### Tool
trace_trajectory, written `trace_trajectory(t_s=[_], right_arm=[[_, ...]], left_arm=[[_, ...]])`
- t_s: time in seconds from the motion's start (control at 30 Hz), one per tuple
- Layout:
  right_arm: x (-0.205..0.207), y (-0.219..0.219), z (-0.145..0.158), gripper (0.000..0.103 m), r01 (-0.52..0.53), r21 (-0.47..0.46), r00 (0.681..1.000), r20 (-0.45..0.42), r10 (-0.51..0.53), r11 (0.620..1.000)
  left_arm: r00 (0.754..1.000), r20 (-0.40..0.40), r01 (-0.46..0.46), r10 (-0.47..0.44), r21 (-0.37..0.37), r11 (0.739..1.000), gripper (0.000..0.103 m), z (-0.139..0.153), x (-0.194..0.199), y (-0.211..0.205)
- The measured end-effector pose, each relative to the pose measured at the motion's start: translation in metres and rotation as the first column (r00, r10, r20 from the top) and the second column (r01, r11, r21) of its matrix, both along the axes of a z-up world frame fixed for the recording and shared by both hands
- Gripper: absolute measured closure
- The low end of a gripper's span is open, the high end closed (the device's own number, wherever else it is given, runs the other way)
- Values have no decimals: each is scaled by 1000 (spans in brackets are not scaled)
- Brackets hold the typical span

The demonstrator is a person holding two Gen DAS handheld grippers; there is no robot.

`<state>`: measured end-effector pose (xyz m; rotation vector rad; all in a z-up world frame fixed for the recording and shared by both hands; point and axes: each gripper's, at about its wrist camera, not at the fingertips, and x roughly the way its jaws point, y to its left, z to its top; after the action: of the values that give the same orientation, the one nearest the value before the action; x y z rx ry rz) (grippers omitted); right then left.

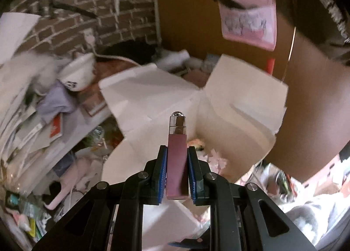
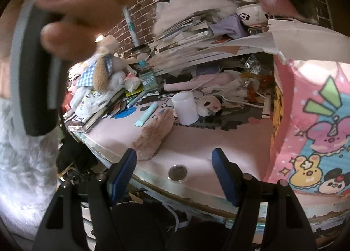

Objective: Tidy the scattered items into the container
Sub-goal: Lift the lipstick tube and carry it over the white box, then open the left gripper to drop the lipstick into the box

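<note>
My left gripper [image 1: 176,152] is shut on a mauve lip gloss tube [image 1: 177,159] with a clear neck and silver cap, pointing up and away. It hangs above the open white flaps of a cardboard box [image 1: 153,93]. In the right wrist view that box shows as a pink cartoon-printed box [image 2: 310,124] at the right. My right gripper [image 2: 175,161] is open over the desk's near edge, nothing between its fingers. A round coin-like disc [image 2: 177,172] lies just beyond it on the pink desk mat [image 2: 218,141]. A furry tan pouch [image 2: 154,135], a light blue tube [image 2: 146,114] and a white cup [image 2: 184,108] lie farther back.
A hand [image 2: 76,10] grips the other gripper's handle at the upper left. Piled books and papers [image 2: 196,38], a panda bowl [image 2: 251,14], a plush toy [image 2: 102,69] and cables crowd the back of the desk before a brick wall [image 2: 142,10]. A brown panel [image 1: 306,97] stands right of the box.
</note>
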<state>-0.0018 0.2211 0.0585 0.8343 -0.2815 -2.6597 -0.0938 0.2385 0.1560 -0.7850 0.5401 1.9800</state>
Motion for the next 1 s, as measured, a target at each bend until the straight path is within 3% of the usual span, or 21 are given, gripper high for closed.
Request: trace_trajectory(t_s=[0.3,0.57,0.67,0.8,0.93,1.0], right_arm=[[1,5,1,35,5,-13,1000,-1,-5,1000],[1,8,-1,35,16,-15,1000,4,-16,1000],[2,8,-2,35,18,-12,1000,3,-18,1000],[1,9,-3,35,32,-6,999,-1,-32,999],[0,15,-6,35,74,-1,997,5,-74,997],[0,20,-7,35,115,5,993,4,-115,993]], left_arm=[[1000,-29,2,-9,-235,972,90,-40,-1,42],[996,-89,-33,12,-240,970,89,-41,0,43],[995,-98,-35,14,-219,975,79,-38,0,41],[992,-119,-48,29,-160,986,48,-27,1,30],[991,-129,-45,31,-112,993,35,-17,6,20],[988,-148,-53,39,-92,994,33,-12,10,15]])
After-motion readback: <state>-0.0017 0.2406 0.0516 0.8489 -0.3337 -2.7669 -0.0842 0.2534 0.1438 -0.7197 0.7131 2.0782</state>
